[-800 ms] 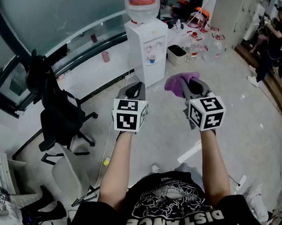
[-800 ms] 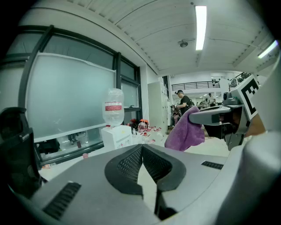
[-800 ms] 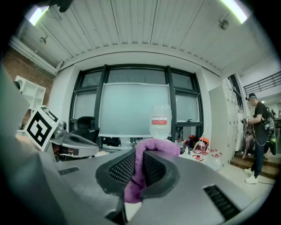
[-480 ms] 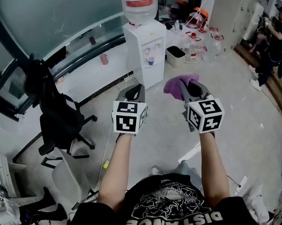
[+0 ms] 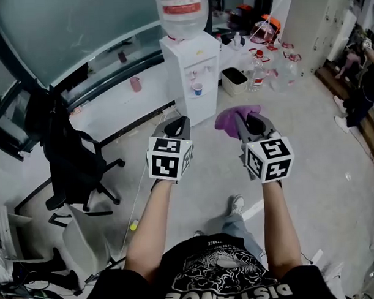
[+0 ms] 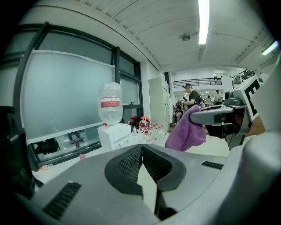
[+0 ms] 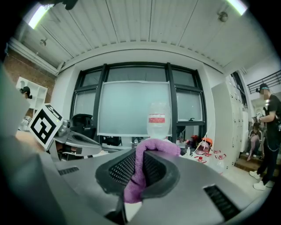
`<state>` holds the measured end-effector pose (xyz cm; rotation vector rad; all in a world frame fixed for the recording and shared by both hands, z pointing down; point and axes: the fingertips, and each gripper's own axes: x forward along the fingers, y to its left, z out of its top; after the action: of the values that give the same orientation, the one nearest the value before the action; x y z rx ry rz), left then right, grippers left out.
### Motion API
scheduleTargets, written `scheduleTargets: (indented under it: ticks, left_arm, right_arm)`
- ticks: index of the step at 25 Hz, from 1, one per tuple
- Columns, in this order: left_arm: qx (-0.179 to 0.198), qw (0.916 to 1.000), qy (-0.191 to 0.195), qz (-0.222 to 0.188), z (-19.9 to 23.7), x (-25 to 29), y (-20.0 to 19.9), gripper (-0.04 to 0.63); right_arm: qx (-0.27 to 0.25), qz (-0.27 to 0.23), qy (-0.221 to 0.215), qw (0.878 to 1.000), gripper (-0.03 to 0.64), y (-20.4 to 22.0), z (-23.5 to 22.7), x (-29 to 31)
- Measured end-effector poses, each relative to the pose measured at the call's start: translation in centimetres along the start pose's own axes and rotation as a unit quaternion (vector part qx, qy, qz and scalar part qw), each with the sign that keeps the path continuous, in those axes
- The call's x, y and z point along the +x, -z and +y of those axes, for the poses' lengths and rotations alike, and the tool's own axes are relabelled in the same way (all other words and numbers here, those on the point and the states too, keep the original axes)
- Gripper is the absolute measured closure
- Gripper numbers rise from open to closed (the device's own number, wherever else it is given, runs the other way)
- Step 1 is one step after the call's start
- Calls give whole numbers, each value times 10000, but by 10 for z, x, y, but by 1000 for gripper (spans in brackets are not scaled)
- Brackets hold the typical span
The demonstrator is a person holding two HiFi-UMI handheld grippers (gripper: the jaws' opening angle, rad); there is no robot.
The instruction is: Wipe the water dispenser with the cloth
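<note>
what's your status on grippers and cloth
Right gripper shut on purple cloth. Left gripper shut, empty. Water dispenser ahead, not yet touched.

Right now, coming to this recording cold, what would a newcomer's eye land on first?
The purple cloth stands out most. It is pinched in the right claw and held out at centre-right of the head view. Ahead, against the window wall, stands the white water dispenser with its bottle on top. The left claw is shut and empty.
</note>
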<state>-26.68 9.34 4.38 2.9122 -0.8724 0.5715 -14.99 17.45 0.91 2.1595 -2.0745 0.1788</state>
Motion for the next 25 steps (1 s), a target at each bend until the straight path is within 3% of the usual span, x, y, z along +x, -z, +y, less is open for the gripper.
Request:
scheduleTargets:
  ticks: [14,25]
  left_arm:
    - [-201,9957,-848,305,-5,147,-55,569]
    - [-423,9877,-1430,470,9,204,-63,569]
  right_arm:
    - [146,-41,-947,9954,584,-16,-141,115]
    - [371,34,-1730,9842,584,-8,-174,182]
